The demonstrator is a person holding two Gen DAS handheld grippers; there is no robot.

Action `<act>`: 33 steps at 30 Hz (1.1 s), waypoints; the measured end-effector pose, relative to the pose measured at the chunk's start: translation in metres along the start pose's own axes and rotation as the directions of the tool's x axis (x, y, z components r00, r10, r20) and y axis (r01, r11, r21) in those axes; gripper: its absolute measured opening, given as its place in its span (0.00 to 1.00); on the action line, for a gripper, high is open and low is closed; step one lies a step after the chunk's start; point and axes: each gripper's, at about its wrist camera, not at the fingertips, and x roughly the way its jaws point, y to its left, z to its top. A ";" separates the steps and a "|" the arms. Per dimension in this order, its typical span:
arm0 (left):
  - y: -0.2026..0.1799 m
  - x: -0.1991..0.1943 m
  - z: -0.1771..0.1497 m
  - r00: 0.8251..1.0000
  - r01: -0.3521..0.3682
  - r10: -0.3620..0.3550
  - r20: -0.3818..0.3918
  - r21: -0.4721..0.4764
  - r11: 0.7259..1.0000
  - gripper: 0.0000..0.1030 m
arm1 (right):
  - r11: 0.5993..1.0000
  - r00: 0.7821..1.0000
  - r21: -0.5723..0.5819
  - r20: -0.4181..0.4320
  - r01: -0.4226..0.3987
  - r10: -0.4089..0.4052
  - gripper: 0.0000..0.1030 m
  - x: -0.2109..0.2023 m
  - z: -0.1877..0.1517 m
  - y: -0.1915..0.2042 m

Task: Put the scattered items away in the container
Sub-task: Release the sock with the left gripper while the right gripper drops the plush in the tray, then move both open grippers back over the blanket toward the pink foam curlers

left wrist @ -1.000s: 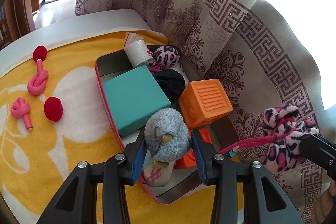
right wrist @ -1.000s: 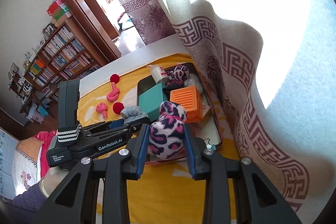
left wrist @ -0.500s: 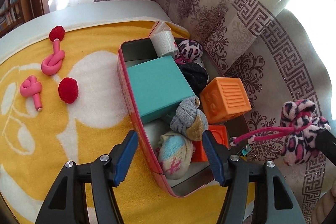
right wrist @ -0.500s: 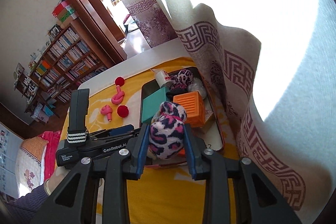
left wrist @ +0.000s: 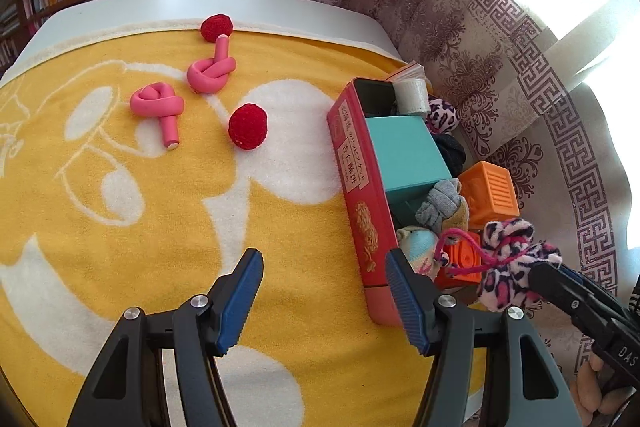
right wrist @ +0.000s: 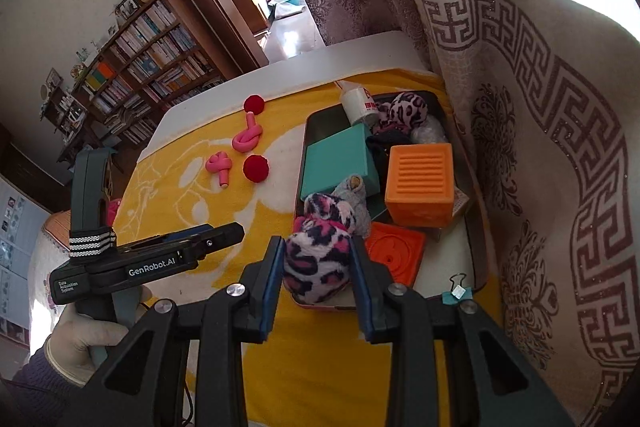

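My left gripper (left wrist: 323, 261) is open and holds nothing. It hangs over the yellow towel (left wrist: 120, 227), just left of the red tin (left wrist: 352, 163). In the tin lie a teal box (left wrist: 404, 151), an orange cube (left wrist: 494, 191), a grey sock bundle (left wrist: 440, 203) and other soft items. My right gripper (right wrist: 316, 247) is shut on a pink leopard-print plush (right wrist: 316, 259) above the tin's near end (right wrist: 306, 147). On the towel left of the tin lie two red pompoms (left wrist: 247, 126) (left wrist: 216, 26) and two pink knotted foam rollers (left wrist: 158, 103) (left wrist: 210, 75).
A patterned curtain (right wrist: 540, 147) hangs close along the tin's right side. A teal binder clip (right wrist: 458, 291) lies by the tin's near corner. The white table edge (left wrist: 280, 7) runs past the towel's far side. A gloved hand (right wrist: 80, 339) holds the left gripper.
My left gripper let go of the grey sock bundle in the tin, opened, and swung left over the towel. My right gripper came down toward the tin with the plush.
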 end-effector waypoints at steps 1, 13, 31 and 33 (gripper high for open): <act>0.003 -0.002 -0.002 1.000 -0.004 0.004 0.001 -0.006 1.000 0.63 | 1.000 1.000 -0.010 -0.018 0.017 -0.017 0.34 0.009 -0.003 0.001; 0.030 -0.014 -0.013 1.000 -0.024 0.025 0.002 -0.050 0.998 0.63 | 0.992 0.994 -0.070 -0.010 0.104 -0.105 0.65 0.018 -0.011 0.010; 0.065 -0.026 -0.006 0.998 -0.063 0.065 0.019 -0.084 0.994 0.63 | 0.999 0.998 0.013 0.052 0.039 -0.039 0.69 -0.006 0.010 0.029; 0.075 -0.030 -0.005 0.996 -0.077 0.080 0.027 -0.100 0.992 0.63 | 0.999 0.998 0.008 0.048 0.033 -0.033 0.69 -0.002 0.013 0.035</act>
